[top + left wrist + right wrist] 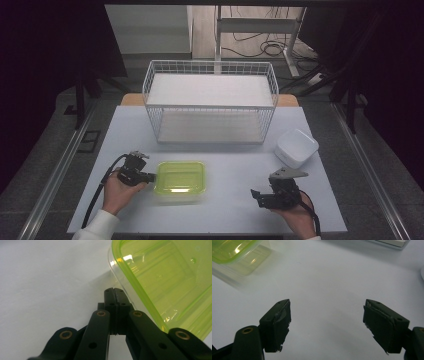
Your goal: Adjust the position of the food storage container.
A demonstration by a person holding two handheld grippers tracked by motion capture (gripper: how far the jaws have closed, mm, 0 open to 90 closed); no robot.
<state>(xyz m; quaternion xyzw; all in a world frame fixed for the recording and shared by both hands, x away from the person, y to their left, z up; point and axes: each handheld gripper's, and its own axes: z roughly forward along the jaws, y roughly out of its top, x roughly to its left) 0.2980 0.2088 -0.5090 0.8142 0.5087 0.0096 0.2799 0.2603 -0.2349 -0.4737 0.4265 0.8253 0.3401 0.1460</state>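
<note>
The green lidded container [180, 178] sits on the counter [225, 150] directly against the tip of the left hand-held gripper [148, 176], on its inner side. In the left gripper view the container's rim [140, 290] runs just past the clenched jaws, which are pressed together with nothing between them; whether they actually touch the plastic I cannot tell. This reads as a nudging step: the shut left hand-held gripper serving as a pusher at the container's short side, probably to slide or square it up on the counter.

The right hand-held gripper [260, 196] waits well apart on the container's far side, jaws spread wide and empty, with the container at the upper left corner of the right gripper view [234, 255].

The next move likely calls for a steady, level push. Farther back stand a white wire rack [210, 100] and a white bowl [296, 147].
</note>
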